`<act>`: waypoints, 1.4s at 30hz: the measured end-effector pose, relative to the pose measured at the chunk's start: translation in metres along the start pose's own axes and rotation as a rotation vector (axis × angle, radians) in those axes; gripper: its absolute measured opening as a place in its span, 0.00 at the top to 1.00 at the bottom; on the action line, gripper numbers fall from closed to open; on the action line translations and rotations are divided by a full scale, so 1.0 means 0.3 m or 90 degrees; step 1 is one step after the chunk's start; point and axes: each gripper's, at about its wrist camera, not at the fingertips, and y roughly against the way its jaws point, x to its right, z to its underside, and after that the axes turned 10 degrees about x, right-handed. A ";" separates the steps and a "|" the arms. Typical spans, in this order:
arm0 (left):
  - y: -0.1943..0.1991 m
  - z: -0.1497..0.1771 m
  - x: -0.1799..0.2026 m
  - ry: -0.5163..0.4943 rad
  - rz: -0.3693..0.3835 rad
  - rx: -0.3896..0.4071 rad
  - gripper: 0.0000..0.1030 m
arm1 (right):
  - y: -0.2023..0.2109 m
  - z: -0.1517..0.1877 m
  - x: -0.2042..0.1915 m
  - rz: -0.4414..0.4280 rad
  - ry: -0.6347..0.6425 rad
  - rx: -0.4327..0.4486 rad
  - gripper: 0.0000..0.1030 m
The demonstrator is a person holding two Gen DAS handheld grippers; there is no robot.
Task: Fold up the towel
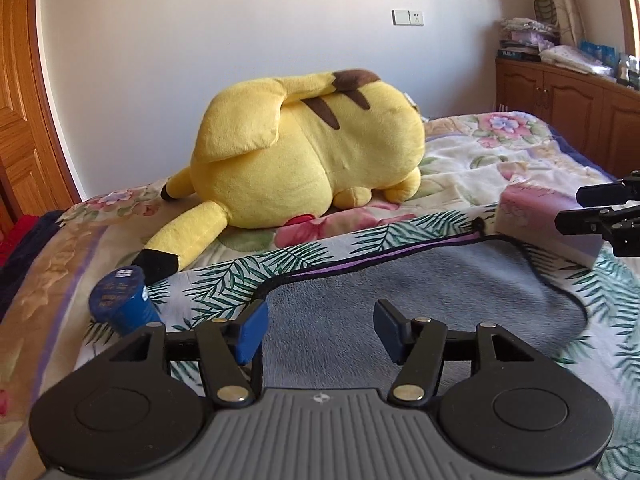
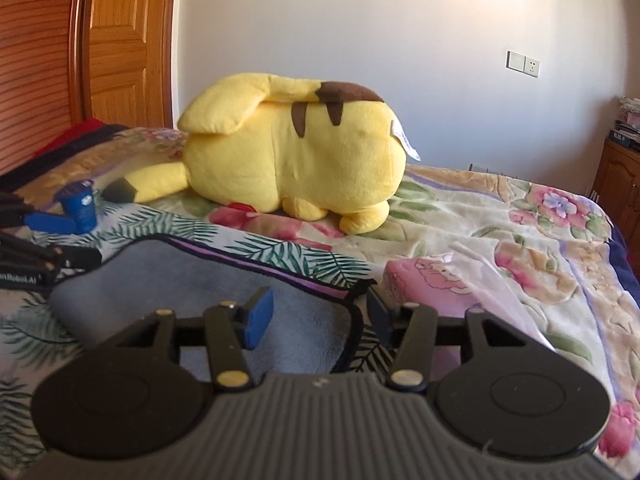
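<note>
Over on the far left, a blue cup (image 1: 122, 300) stands on the leaf-print cloth (image 1: 224, 280), close to the black-tipped ear of the big yellow plush (image 1: 304, 152) sprawled across the floral blanket (image 1: 500, 148). Moving in, the left gripper (image 1: 320, 330) sits low over the near-left part of the grey towel (image 1: 420, 292), its blue-padded fingers (image 1: 252, 332) spread wide with nothing between them. The towel lies flat on the leaf-print cloth, black trim and a purple stripe along its far edge, dead centre between the two tools. Further right, the right gripper (image 2: 318, 318) straddles the towel's near-right corner, fingers parted, one pad (image 2: 260, 318) over the grey pile and the other just beyond the trim, not pinching anything. Just beside that corner rests a pink tissue pack (image 2: 432, 280), and far right a wooden cabinet (image 1: 560, 96) lines the wall.
</note>
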 end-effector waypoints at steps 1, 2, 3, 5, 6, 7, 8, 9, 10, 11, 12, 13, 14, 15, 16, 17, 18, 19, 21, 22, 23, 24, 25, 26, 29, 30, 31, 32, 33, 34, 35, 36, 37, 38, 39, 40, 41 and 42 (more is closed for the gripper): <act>0.022 -0.007 0.001 0.002 0.002 0.001 0.60 | 0.019 -0.008 -0.005 0.000 0.001 -0.001 0.49; 0.044 -0.014 0.003 0.003 0.001 0.003 0.59 | 0.038 -0.016 -0.012 0.000 0.003 0.000 0.49; 0.063 -0.021 0.004 0.003 0.002 0.005 0.59 | 0.057 -0.025 -0.017 0.000 0.005 0.002 0.49; 0.100 -0.033 0.003 0.004 0.004 0.007 0.57 | 0.092 -0.041 -0.027 0.000 0.005 0.007 0.49; 0.117 -0.038 0.003 0.004 0.003 0.008 0.57 | 0.106 -0.047 -0.030 0.000 0.003 0.009 0.49; 0.133 -0.043 0.003 0.004 0.002 0.009 0.55 | 0.121 -0.053 -0.034 0.000 0.000 0.011 0.49; 0.148 -0.047 0.004 0.003 0.001 0.009 0.54 | 0.134 -0.059 -0.037 0.000 -0.003 0.012 0.49; 0.163 -0.050 0.005 0.002 0.000 0.010 0.53 | 0.148 -0.064 -0.040 0.000 -0.006 0.013 0.49; 0.179 -0.052 0.005 0.003 -0.002 0.011 0.50 | 0.162 -0.069 -0.045 0.000 -0.009 0.014 0.49; 0.194 -0.054 0.005 0.005 -0.004 0.012 0.45 | 0.176 -0.073 -0.047 0.000 -0.013 0.016 0.49; 0.211 -0.054 0.005 0.007 -0.005 0.015 0.42 | 0.191 -0.078 -0.050 -0.001 -0.017 0.018 0.49; 0.228 -0.053 0.006 0.010 -0.006 0.018 0.37 | 0.205 -0.082 -0.053 -0.001 -0.020 0.020 0.49; 0.243 -0.052 0.006 0.013 -0.007 0.019 0.35 | 0.218 -0.086 -0.056 -0.001 -0.020 0.022 0.49; 0.257 -0.052 0.008 0.015 -0.007 0.019 0.35 | 0.233 -0.091 -0.059 0.000 -0.021 0.023 0.49; 0.270 -0.053 0.010 0.018 -0.007 0.017 0.35 | 0.245 -0.094 -0.059 0.002 -0.023 0.025 0.49; 0.283 -0.053 0.013 0.020 -0.006 0.016 0.33 | 0.257 -0.097 -0.059 0.004 -0.026 0.025 0.47; 0.297 -0.053 0.016 0.021 -0.005 0.016 0.31 | 0.268 -0.101 -0.057 0.005 -0.029 0.026 0.46; 0.314 -0.054 0.021 0.021 -0.002 0.016 0.29 | 0.281 -0.103 -0.058 0.009 -0.030 0.027 0.42; 0.342 -0.054 0.029 0.020 0.001 0.018 0.26 | 0.304 -0.108 -0.056 0.017 -0.033 0.031 0.29; 0.358 -0.054 0.034 0.021 0.002 0.019 0.23 | 0.316 -0.109 -0.057 0.020 -0.034 0.035 0.18; 0.371 -0.054 0.037 0.022 0.004 0.020 0.21 | 0.327 -0.110 -0.055 0.022 -0.036 0.038 0.13; 0.384 -0.054 0.042 0.022 0.005 0.021 0.19 | 0.340 -0.109 -0.055 0.024 -0.038 0.042 0.07; 0.396 -0.055 0.045 0.021 0.006 0.022 0.17 | 0.351 -0.109 -0.055 0.025 -0.040 0.043 0.04; 0.408 -0.057 0.048 0.021 0.007 0.023 0.16 | 0.359 -0.108 -0.055 0.025 -0.043 0.043 0.03; 0.444 -0.060 0.060 0.014 0.005 0.019 0.16 | 0.380 -0.105 -0.052 0.025 -0.052 0.038 0.00; 0.453 -0.061 0.064 0.012 0.004 0.017 0.16 | 0.386 -0.105 -0.053 0.026 -0.052 0.037 0.00; 0.466 -0.061 0.068 0.010 0.004 0.016 0.16 | 0.396 -0.104 -0.055 0.028 -0.051 0.036 0.00; 0.477 -0.061 0.072 0.008 0.003 0.015 0.16 | 0.404 -0.104 -0.056 0.029 -0.051 0.036 0.00; 0.489 -0.061 0.077 0.006 0.003 0.014 0.16 | 0.413 -0.104 -0.057 0.029 -0.052 0.036 0.00; 0.502 -0.061 0.080 0.005 0.003 0.013 0.16 | 0.425 -0.104 -0.059 0.030 -0.053 0.037 0.00; 0.515 -0.060 0.084 0.005 0.002 0.011 0.16 | 0.435 -0.105 -0.061 0.030 -0.054 0.038 0.00; 0.530 -0.060 0.086 0.006 0.002 0.011 0.16 | 0.447 -0.105 -0.062 0.030 -0.055 0.039 0.00; 0.546 -0.060 0.089 0.007 0.002 0.012 0.16 | 0.461 -0.106 -0.065 0.030 -0.056 0.040 0.00; 0.563 -0.062 0.092 0.006 0.001 0.014 0.16 | 0.474 -0.107 -0.069 0.030 -0.056 0.041 0.00; 0.581 -0.065 0.096 0.006 -0.001 0.017 0.16 | 0.487 -0.109 -0.072 0.029 -0.057 0.042 0.00; 0.598 -0.070 0.099 0.005 -0.003 0.018 0.16 | 0.500 -0.112 -0.077 0.026 -0.057 0.043 0.00; 0.614 -0.073 0.101 0.005 -0.004 0.019 0.16 | 0.512 -0.114 -0.083 0.023 -0.056 0.043 0.00; 0.630 -0.078 0.103 0.005 -0.004 0.018 0.16 | 0.526 -0.117 -0.089 0.023 -0.055 0.045 0.00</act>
